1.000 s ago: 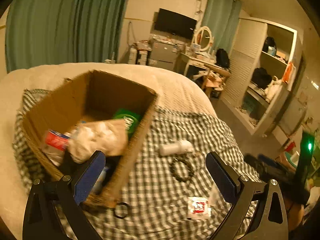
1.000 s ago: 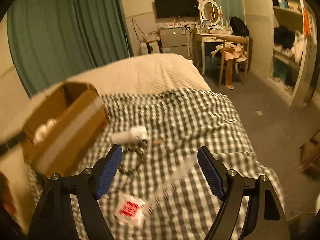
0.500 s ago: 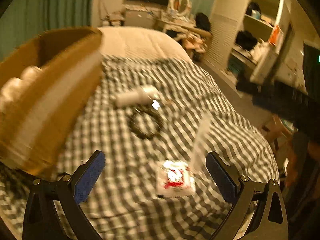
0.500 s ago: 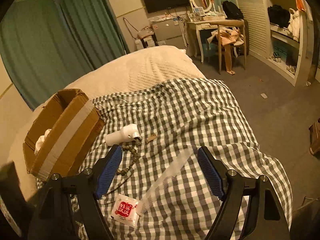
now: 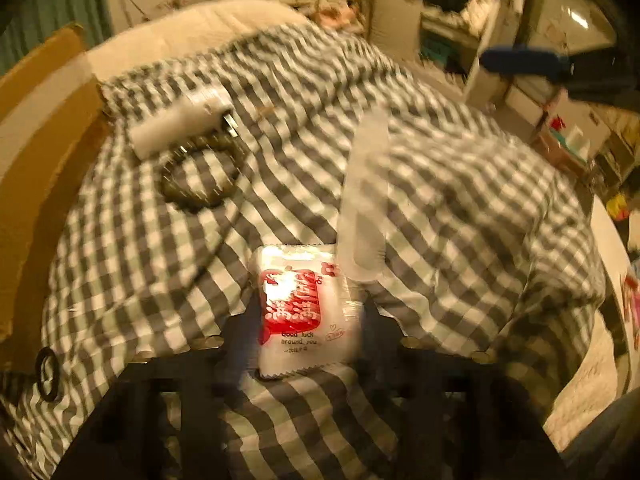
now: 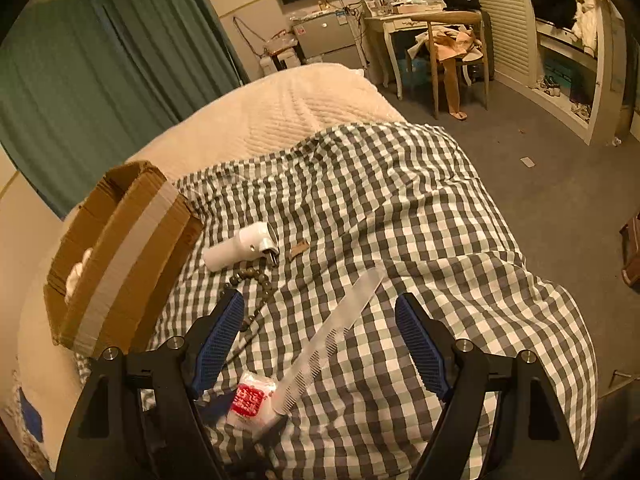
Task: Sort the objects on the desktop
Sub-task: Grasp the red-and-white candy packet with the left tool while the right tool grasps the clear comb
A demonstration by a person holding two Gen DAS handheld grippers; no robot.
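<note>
Left tool (image 5: pixel 310 340) clenched on red-white packet (image 5: pixel 304 308); right tool (image 6: pixel 320 340) released above comb (image 6: pixel 336 328).

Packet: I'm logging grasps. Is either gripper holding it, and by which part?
The left gripper flanks the packet at its side edges; blur hides whether it clamps. The right gripper is open, holding nothing.

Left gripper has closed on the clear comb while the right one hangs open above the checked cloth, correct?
Not the comb. The left wrist view shows the left gripper closing around the red-and-white packet. The right gripper is open, as said.
</note>
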